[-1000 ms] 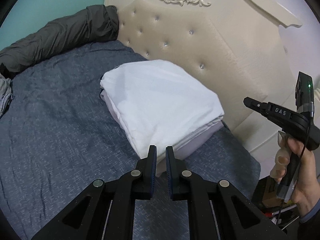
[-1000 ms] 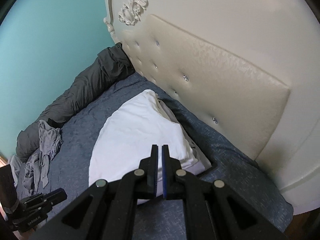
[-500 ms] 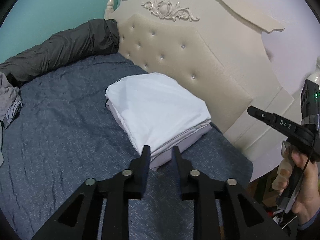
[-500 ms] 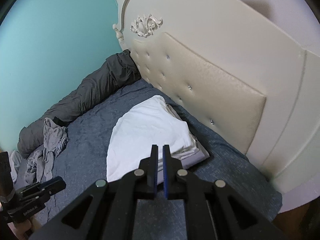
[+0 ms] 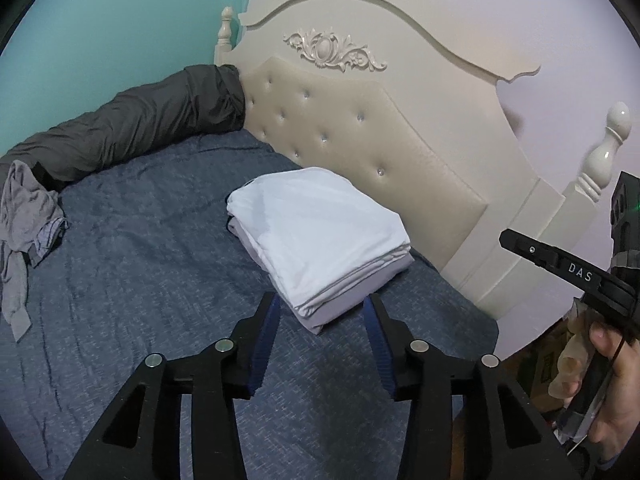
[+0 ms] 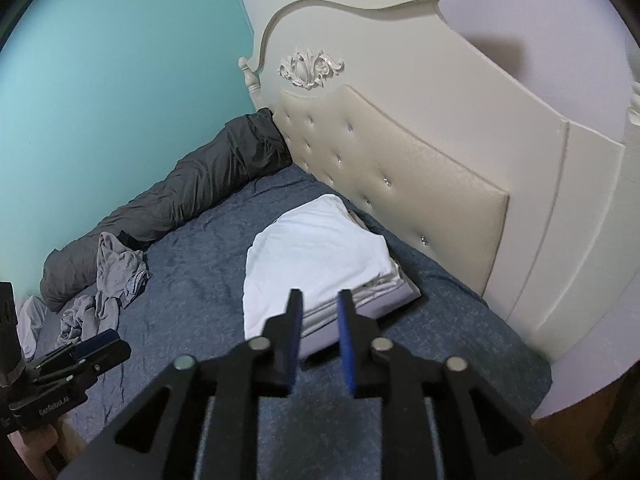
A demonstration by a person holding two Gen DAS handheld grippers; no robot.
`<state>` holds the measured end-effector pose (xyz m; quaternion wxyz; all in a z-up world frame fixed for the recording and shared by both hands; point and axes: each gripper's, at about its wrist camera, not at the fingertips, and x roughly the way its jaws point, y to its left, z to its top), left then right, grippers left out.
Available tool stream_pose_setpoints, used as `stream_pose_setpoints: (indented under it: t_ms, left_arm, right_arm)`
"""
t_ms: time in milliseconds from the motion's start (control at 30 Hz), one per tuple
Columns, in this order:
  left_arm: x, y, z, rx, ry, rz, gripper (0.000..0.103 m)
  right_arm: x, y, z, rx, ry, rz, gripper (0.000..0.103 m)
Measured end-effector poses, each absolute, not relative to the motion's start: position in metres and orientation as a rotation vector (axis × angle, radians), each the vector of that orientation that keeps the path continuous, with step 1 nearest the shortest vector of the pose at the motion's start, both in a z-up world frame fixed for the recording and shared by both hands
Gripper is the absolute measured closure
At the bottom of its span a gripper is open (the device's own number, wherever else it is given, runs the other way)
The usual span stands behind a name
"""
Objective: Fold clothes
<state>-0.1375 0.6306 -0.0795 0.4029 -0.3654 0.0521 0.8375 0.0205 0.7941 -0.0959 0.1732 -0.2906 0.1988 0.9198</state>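
Both wrist views angled down, near, sharing folded stack [image 5: 320, 232], headboard [image 6: 400, 168]

The pale cloth [image 6: 30, 320] at the far left is cut off behind the left gripper [image 6: 96, 346], its kind unclear.

One folded stack [image 5: 320, 232], one grey crumpled heap [image 5: 28, 216], one dark bolster [image 5: 132, 124], two grippers [image 5: 320, 312].
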Motion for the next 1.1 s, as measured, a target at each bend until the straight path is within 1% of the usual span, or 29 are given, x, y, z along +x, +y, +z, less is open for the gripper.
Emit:
stream_pose_setpoints:
  t_ms: [33,67,100,167,233,300,333,400,567,633,700,733,767,900,1100]
  left_arm:
    - [-0.135,0.627,-0.077,-0.917,0.133,2.117,0.052]
    - [-0.132,0.623,-0.075,-0.911,0.134,2.118,0.051]
    - [-0.129,0.619,-0.072,-0.904,0.138,2.121,0.051]
    - [-0.124,0.613,-0.068,-0.892,0.143,2.124,0.048]
    - [-0.12,0.607,-0.064,-0.886,0.144,2.124,0.043]
    - [-0.115,0.6,-0.062,-0.884,0.142,2.121,0.038]
    - [-0.112,0.596,-0.06,-0.879,0.139,2.12,0.038]
    - [-0.107,0.589,-0.058,-0.869,0.139,2.119,0.034]
    - [-0.097,0.571,-0.051,-0.849,0.137,2.123,0.026]
    - [-0.094,0.564,-0.049,-0.837,0.135,2.141,0.022]
    - [-0.092,0.558,-0.046,-0.83,0.127,2.152,0.015]
    - [-0.092,0.555,-0.044,-0.829,0.123,2.154,0.015]
    - [-0.09,0.553,-0.043,-0.827,0.121,2.156,0.013]
    - [-0.085,0.545,-0.039,-0.81,0.123,2.161,0.0]
    - [-0.075,0.532,-0.036,-0.803,0.134,2.165,0.0]
  right_arm:
    - [0.024,0.791,-0.095,-0.824,0.563,2.604,0.081]
    - [0.028,0.787,-0.093,-0.823,0.555,2.596,0.075]
    - [0.032,0.783,-0.092,-0.82,0.545,2.591,0.064]
    - [0.039,0.774,-0.089,-0.811,0.534,2.594,0.051]
    - [0.045,0.766,-0.087,-0.809,0.538,2.595,0.049]
    - [0.05,0.758,-0.086,-0.817,0.545,2.588,0.044]
    - [0.053,0.753,-0.086,-0.819,0.546,2.586,0.042]
    - [0.059,0.744,-0.084,-0.815,0.543,2.584,0.035]
    - [0.07,0.725,-0.081,-0.817,0.545,2.581,0.025]
    - [0.075,0.718,-0.08,-0.813,0.55,2.576,0.024]
    - [0.079,0.711,-0.08,-0.813,0.536,2.574,0.021]
    - [0.081,0.707,-0.079,-0.811,0.522,2.572,0.019]
    - [0.083,0.702,-0.079,-0.807,0.504,2.57,0.014]
    - [0.091,0.689,-0.075,-0.783,0.486,2.576,0.005]
    - [0.104,0.671,-0.071,-0.753,0.483,2.582,0.001]
